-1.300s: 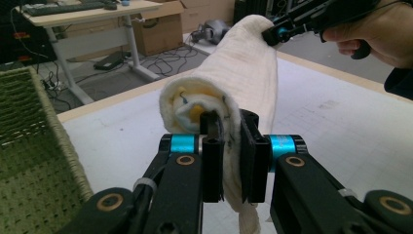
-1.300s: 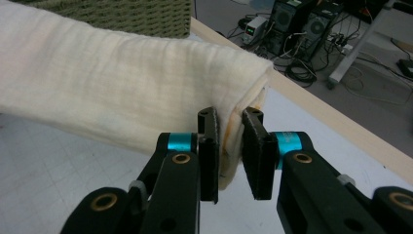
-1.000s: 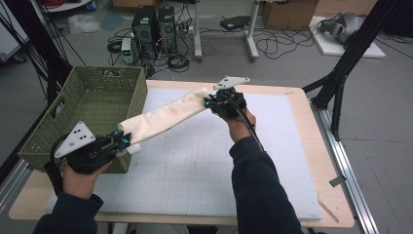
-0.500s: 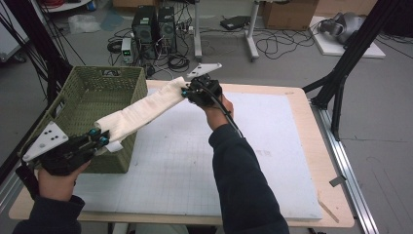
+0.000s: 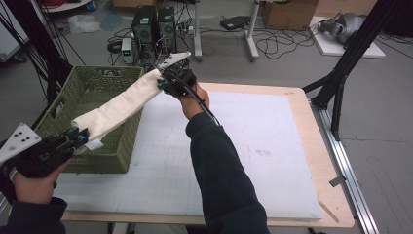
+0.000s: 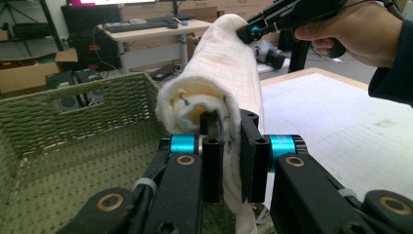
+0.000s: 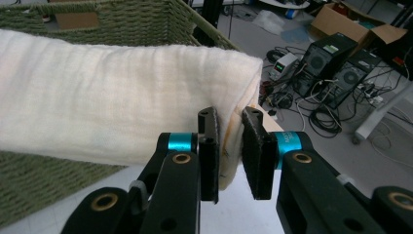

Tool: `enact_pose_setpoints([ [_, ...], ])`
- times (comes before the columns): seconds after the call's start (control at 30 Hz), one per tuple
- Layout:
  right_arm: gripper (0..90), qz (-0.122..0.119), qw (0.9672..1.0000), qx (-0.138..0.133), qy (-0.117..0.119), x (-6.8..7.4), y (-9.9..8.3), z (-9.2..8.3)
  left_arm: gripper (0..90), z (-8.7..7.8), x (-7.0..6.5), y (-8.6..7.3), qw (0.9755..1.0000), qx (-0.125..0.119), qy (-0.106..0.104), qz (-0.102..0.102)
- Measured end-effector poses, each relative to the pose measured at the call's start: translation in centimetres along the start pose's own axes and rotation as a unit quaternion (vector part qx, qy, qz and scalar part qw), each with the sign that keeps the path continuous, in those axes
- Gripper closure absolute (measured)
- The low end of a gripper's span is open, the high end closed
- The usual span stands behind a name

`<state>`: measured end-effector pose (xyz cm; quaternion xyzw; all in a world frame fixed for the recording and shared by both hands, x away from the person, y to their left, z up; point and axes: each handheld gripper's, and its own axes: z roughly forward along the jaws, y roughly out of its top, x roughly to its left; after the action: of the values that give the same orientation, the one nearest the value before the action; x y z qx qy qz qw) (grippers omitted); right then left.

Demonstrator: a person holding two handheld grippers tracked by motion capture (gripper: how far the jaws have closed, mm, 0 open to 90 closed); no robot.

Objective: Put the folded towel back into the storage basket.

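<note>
The left gripper clenched the near end of the folded cream towel, and the right gripper clenched its far end. The towel hung stretched between them, off the table, slanting above the green woven basket at the left

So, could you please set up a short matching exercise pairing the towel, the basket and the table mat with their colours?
Things:
1. towel
2. basket
3. table mat

Colours:
a. white
b. cream
c. green

Pairs: 1-b, 2-c, 3-a
</note>
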<state>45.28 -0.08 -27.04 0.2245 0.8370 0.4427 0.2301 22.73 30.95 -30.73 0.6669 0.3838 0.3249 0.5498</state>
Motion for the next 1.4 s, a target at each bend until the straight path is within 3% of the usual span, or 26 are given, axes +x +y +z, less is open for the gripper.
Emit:
enact_pose_setpoints([
  [0.23,78.6,0.0,0.9998,-0.014,0.011,0.6,2.0,1.4,81.4,-1.2,1.3,0.0,0.9998,-0.003,0.018,-0.002],
  [0.53,78.6,-0.015,0.9997,-0.008,0.015,1.9,4.5,4.3,81.4,-2.0,3.3,-0.5,0.9988,0.003,0.048,-0.011],
  [0.67,78.6,-0.008,0.9995,-0.017,0.025,2.2,4.9,5.5,81.4,-2.4,4.1,-1.3,0.9981,0.008,0.06,-0.014],
  [1.07,78.5,-0.012,0.9993,0.007,0.034,3.6,5.2,9.5,81.0,-2.5,6.4,-2.2,0.995,0.033,0.092,-0.021],
  [1.33,78.5,-0.01,0.9995,0.006,0.029,4.1,5.9,11.5,79.1,-1.2,8.3,-2.7,0.9903,0.068,0.118,-0.025],
  [1.4,78.2,-0.009,0.9995,0.014,0.028,4.3,5.5,12.2,73.6,-0.6,8.6,-3.1,0.9849,0.1,0.141,-0.014],
])
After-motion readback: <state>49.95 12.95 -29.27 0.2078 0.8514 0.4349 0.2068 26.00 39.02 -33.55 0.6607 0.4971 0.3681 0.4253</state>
